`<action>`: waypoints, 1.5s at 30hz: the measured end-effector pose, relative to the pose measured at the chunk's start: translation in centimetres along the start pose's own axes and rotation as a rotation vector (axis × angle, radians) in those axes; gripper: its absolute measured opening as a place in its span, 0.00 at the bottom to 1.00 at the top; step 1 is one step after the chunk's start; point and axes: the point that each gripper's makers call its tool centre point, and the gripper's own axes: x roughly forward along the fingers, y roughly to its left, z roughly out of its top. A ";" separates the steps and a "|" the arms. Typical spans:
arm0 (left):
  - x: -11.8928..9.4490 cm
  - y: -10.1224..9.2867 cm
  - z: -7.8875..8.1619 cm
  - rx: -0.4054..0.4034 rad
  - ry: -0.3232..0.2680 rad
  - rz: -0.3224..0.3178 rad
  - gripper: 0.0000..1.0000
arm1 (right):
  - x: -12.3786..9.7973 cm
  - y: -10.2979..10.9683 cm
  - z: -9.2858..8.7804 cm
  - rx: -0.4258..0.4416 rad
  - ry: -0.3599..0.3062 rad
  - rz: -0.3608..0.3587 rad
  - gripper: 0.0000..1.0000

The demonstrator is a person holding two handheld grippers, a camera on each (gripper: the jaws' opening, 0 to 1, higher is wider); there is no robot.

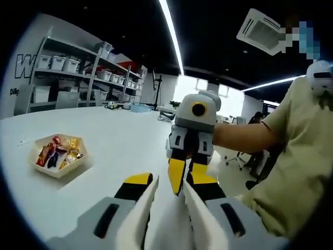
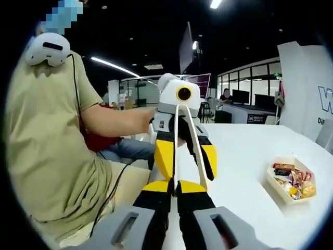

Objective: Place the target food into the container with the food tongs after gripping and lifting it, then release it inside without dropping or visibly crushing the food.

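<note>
White food tongs (image 1: 138, 219) lie between the jaws of my left gripper (image 1: 171, 180), which is shut on them, their arms running forward. My right gripper (image 1: 185, 182) comes in from the right and meets the tongs' far end. In the right gripper view, the tongs (image 2: 193, 140) form a narrow V from the left gripper (image 2: 186, 174) down to my right gripper (image 2: 174, 186), whose jaws are closed on one arm. The container, a white hexagonal tray (image 1: 58, 175) of wrapped sweets (image 1: 56, 151), sits on the table at the left. It is also the tray (image 2: 277, 188) with sweets (image 2: 292, 177) at the right.
A wide white table (image 1: 119, 140) carries the tray. A person in an olive shirt (image 1: 296, 166) stands at its edge holding both grippers. Shelves with white bins (image 1: 67, 67) line the far wall. Office chairs (image 1: 244, 156) and desks stand behind.
</note>
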 end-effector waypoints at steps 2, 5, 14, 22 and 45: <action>0.0 0.0 0.0 0.007 -0.001 0.000 0.25 | 0.0 0.0 0.0 0.002 -0.003 -0.001 0.00; 0.1 0.0 0.0 0.015 -0.001 0.004 0.24 | 0.0 -0.2 -0.1 0.020 -0.002 -0.004 0.00; 0.2 -0.1 0.3 0.024 -0.013 0.004 0.24 | 0.0 -0.2 -0.1 0.057 -0.015 -0.001 0.00; 0.4 -0.3 0.2 0.021 -0.012 -0.012 0.24 | 0.1 0.1 -0.2 0.047 -0.016 0.016 0.00; 0.4 -0.2 0.0 0.047 0.001 0.002 0.29 | 0.2 0.5 -0.4 0.096 -0.049 0.025 0.00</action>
